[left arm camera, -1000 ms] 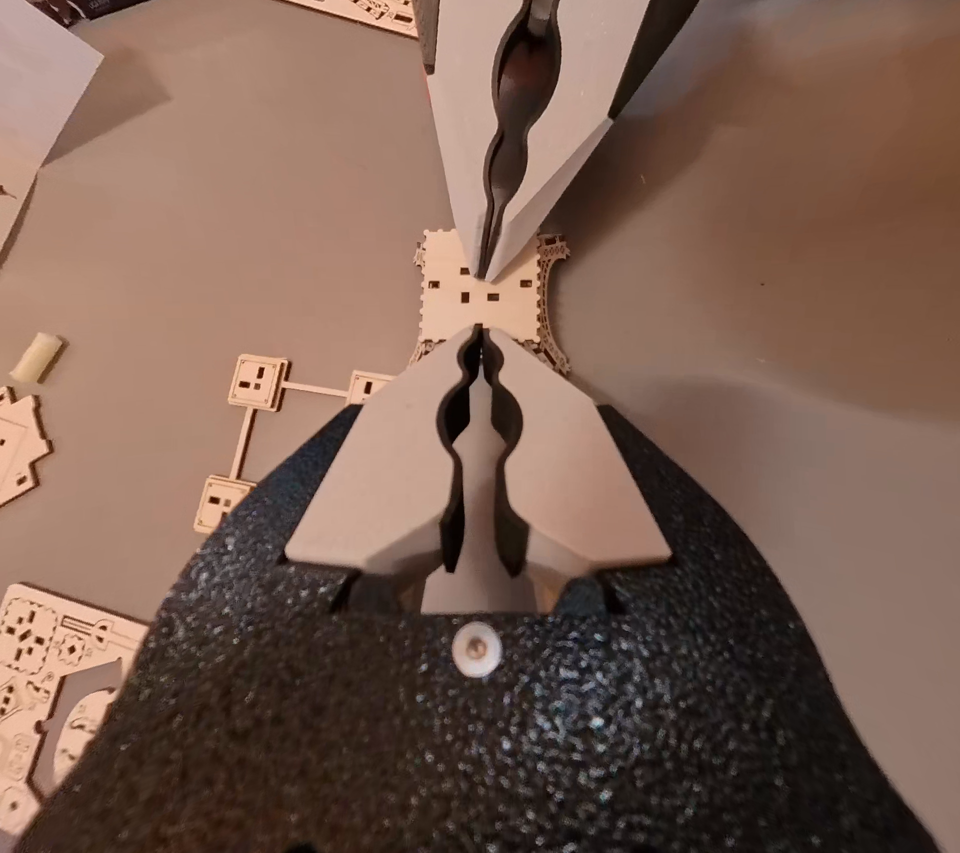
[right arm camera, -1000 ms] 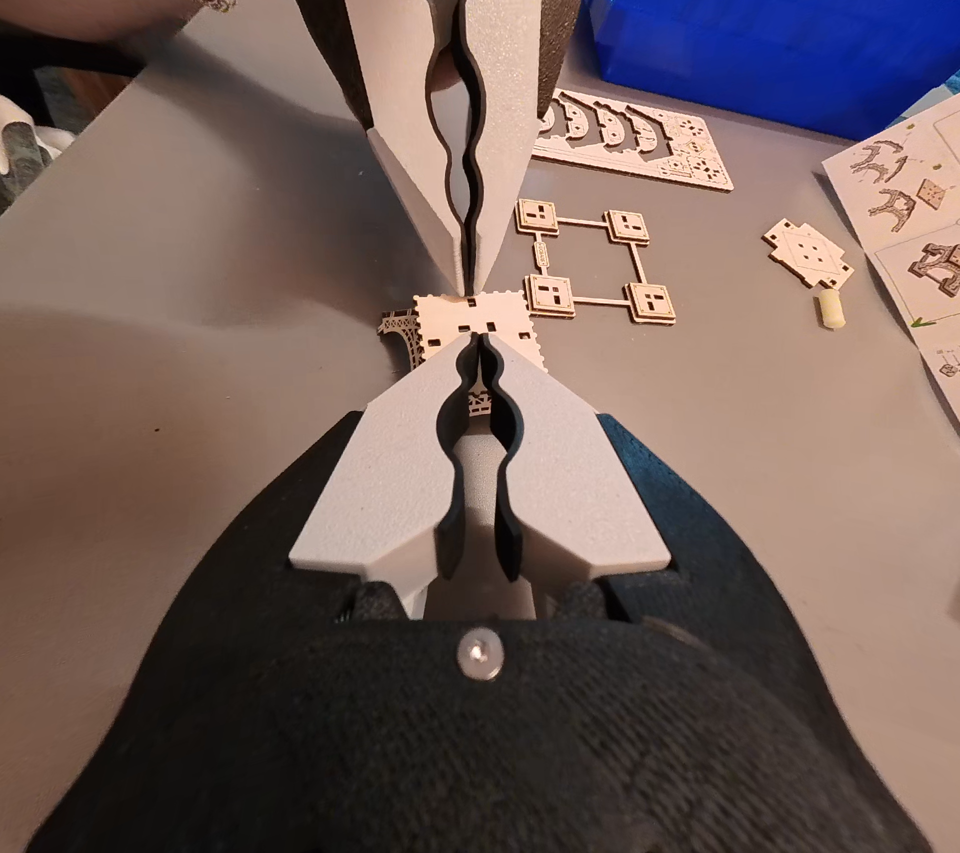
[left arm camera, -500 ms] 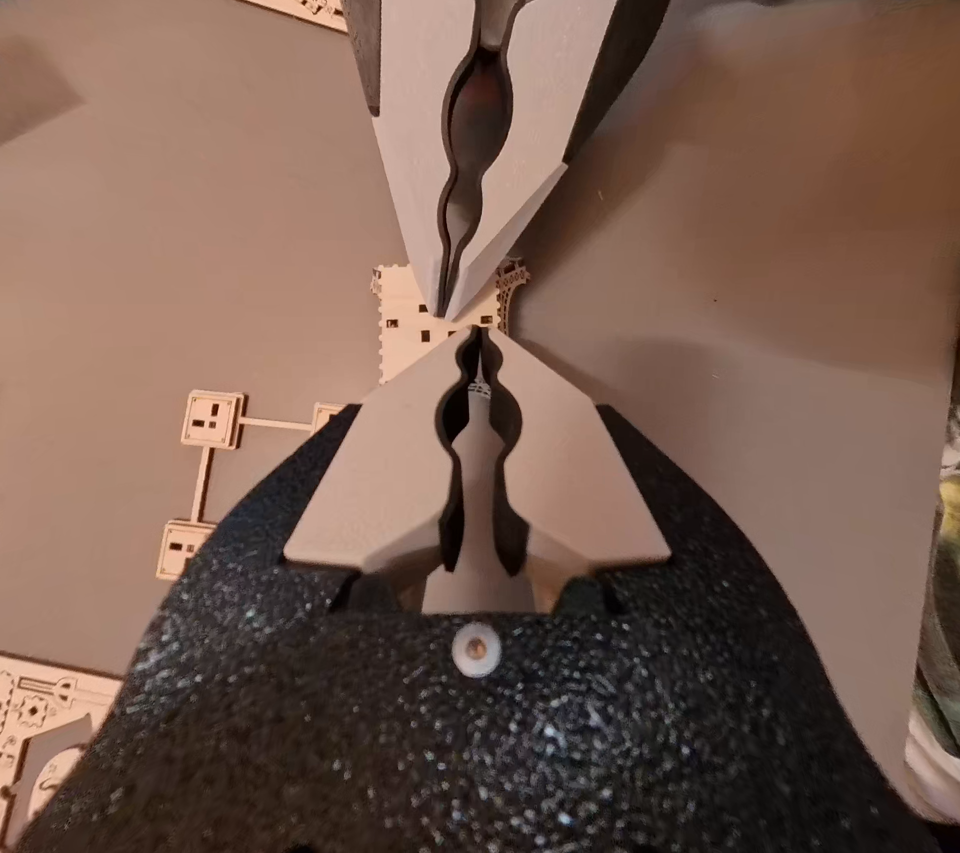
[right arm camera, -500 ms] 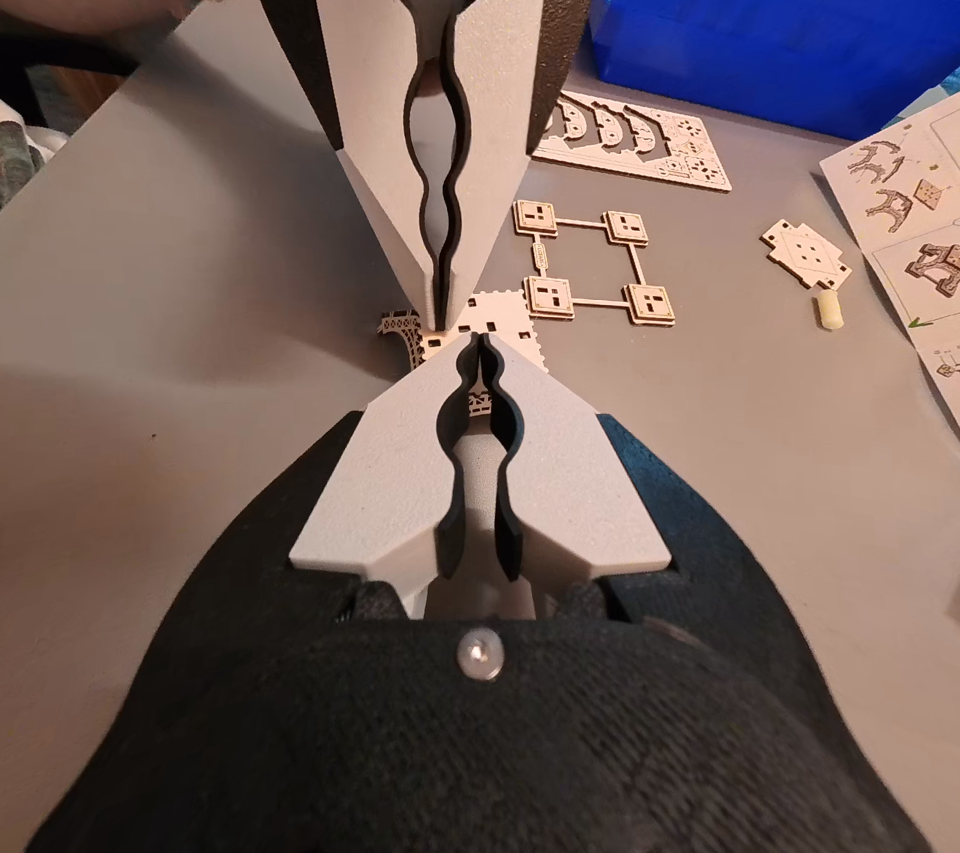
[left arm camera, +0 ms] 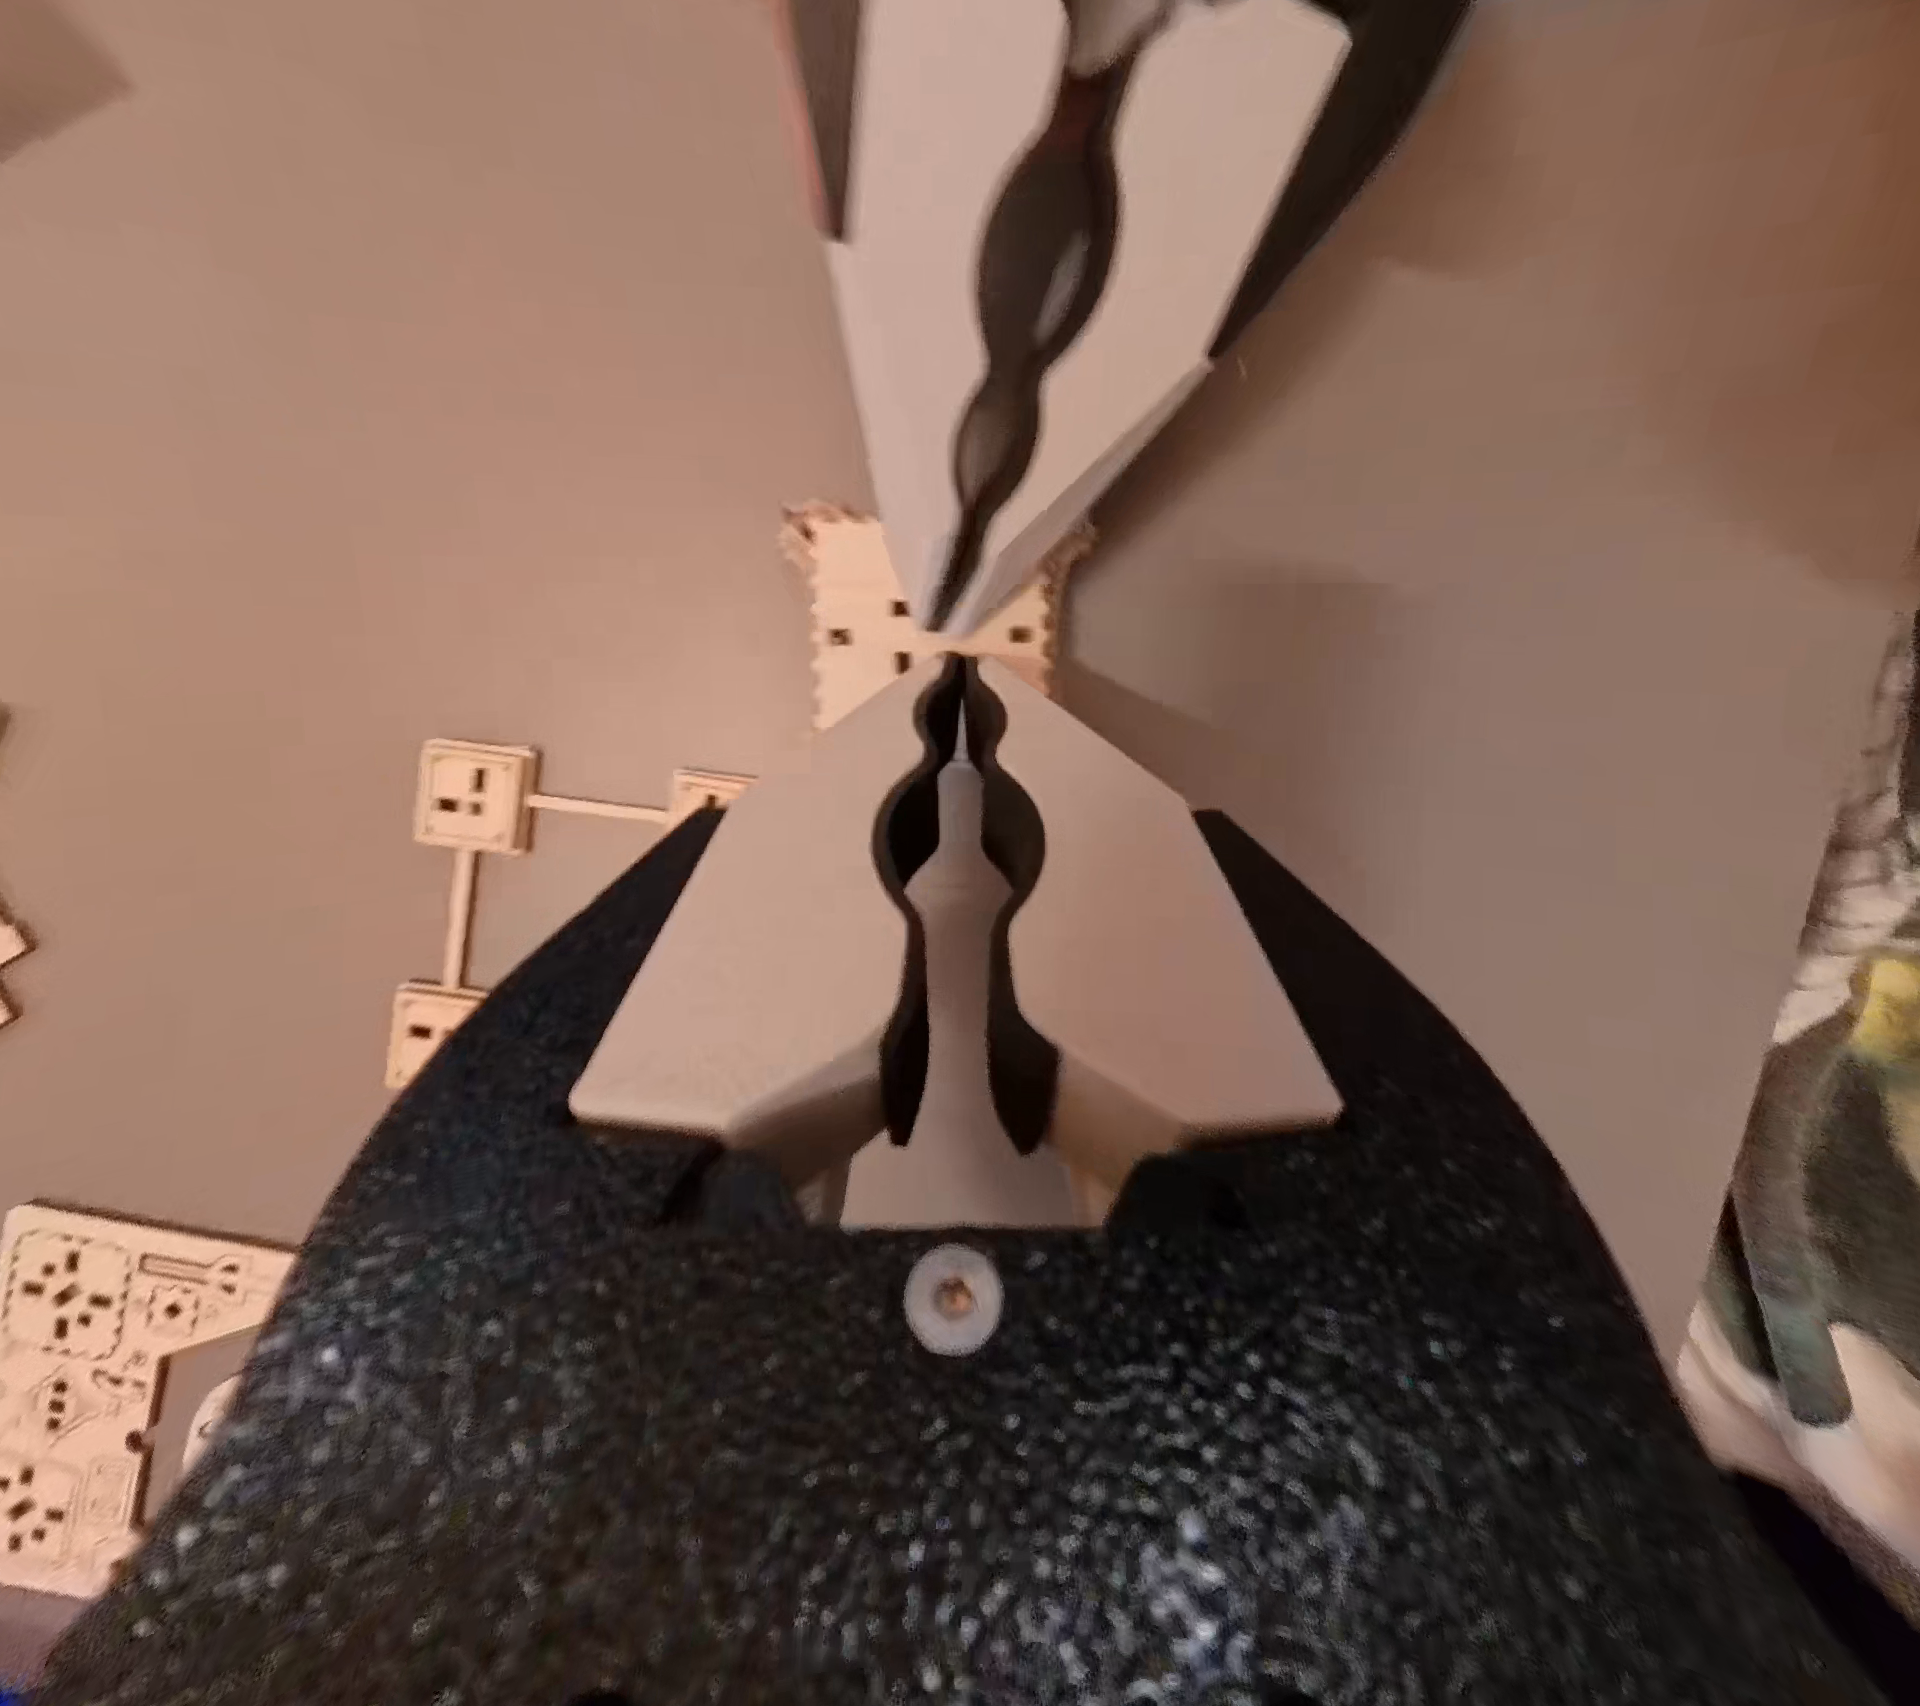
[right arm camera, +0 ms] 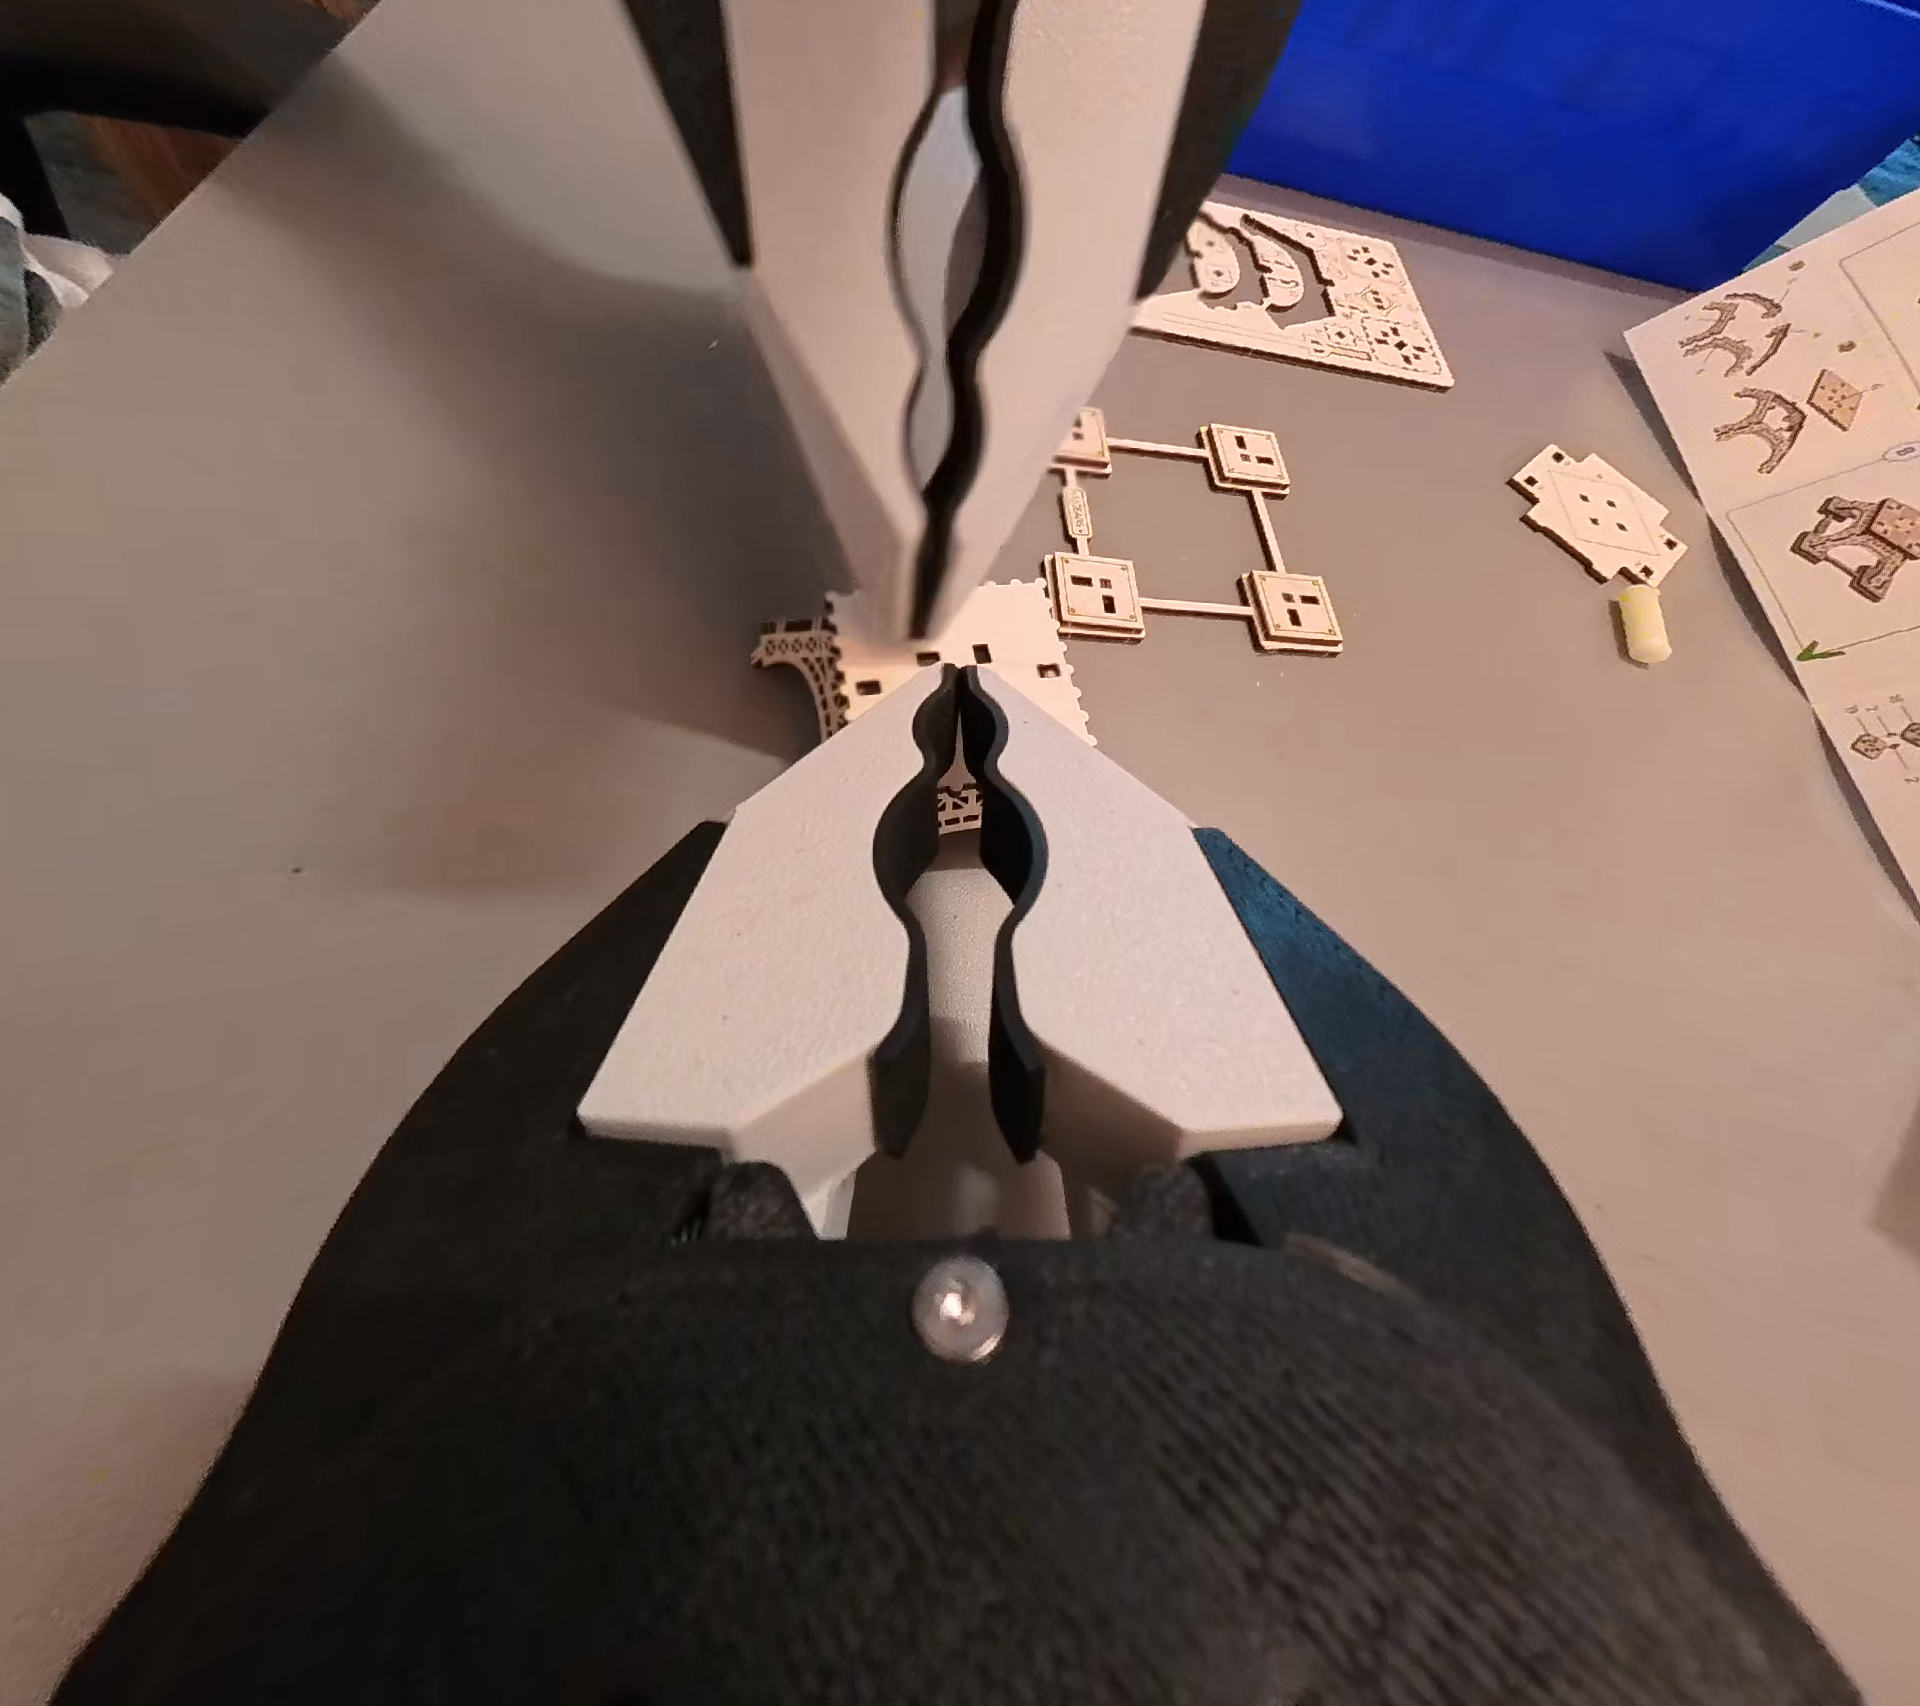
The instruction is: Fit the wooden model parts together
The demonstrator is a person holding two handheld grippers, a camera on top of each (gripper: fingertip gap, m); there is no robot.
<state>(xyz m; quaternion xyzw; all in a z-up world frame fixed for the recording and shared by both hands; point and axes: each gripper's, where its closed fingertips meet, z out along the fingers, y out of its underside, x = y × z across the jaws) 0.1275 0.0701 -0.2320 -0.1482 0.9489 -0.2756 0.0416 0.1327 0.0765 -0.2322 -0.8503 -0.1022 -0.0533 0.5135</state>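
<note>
A small wooden tower base (right arm camera: pixel 1013 633), a slotted flat plate with a lattice arch (right arm camera: pixel 795 659) at its side, sits on the grey table. It also shows in the left wrist view (left arm camera: pixel 847 607). My left gripper (left arm camera: pixel 956 669) is shut, its tip on the plate; in the right wrist view (right arm camera: pixel 920 622) it comes down from above. My right gripper (right arm camera: pixel 958 674) is shut, its tip on the plate opposite; in the left wrist view (left arm camera: pixel 948 617) it comes from above. The two tips almost meet. Whether either pinches a tab is hidden.
A square wooden frame of pads (right arm camera: pixel 1195 555) lies just beyond the base, also in the left wrist view (left arm camera: pixel 473 825). A punched sheet (right arm camera: pixel 1309 306), a loose plate piece (right arm camera: pixel 1600 513), a pale peg (right arm camera: pixel 1642 628), an instruction sheet (right arm camera: pixel 1829 430) and a blue bin (right arm camera: pixel 1558 46) lie right. Less than 4 cm separates the two grippers' tips.
Both grippers stayed shut. My left gripper swung sideways and back, so its tip slid along the plate and now stands close against the right tip. The base barely moved.
</note>
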